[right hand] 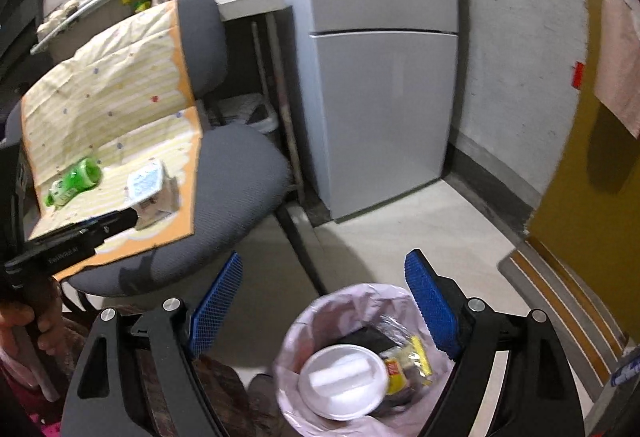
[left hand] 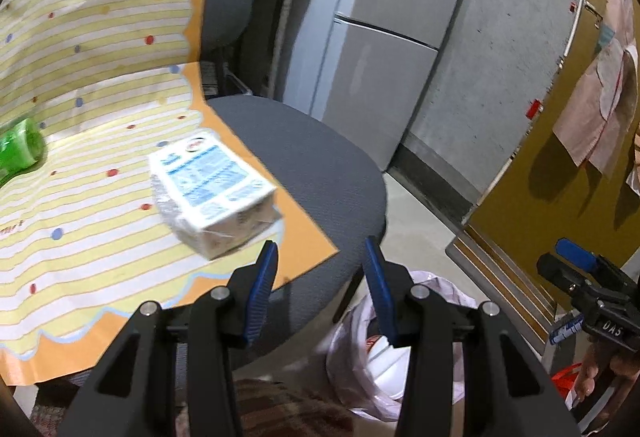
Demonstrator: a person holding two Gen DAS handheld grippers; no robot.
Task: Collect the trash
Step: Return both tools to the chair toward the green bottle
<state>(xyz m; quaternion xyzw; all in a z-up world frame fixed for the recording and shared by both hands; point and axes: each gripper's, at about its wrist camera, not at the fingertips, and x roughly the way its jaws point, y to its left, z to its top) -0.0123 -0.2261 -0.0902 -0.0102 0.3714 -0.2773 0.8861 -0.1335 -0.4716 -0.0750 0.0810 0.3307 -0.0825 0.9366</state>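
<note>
While both tools are held with their blue-padded fingers spread apart and nothing between them, the left gripper (left hand: 320,257) is seen poised over the front edge of a grey office chair (left hand: 320,157), just short of a small white-and-blue carton (left hand: 212,189). That carton is laid on a yellow-striped paper sheet (left hand: 100,141) with an orange border, which is draped over the seat and up the backrest. A green plastic bottle (left hand: 20,149) is found lying on its side on the same sheet, farther along from the carton and apart from it.

The right gripper (right hand: 324,301) is held above a waste bin lined with a pale pink bag (right hand: 304,325), set on the floor just beside the chair. Inside the bin, a white foam bowl (right hand: 340,381) is seen on top, with a yellow wrapper (right hand: 404,365) and some dark packaging beside it. In the right wrist view, the left gripper's black body is seen reaching toward the carton, gripped by a hand (right hand: 24,333).

A grey refrigerator (right hand: 380,77) is placed behind the chair, against the concrete wall, and a mustard-yellow door (left hand: 560,157) is seen to the right.
</note>
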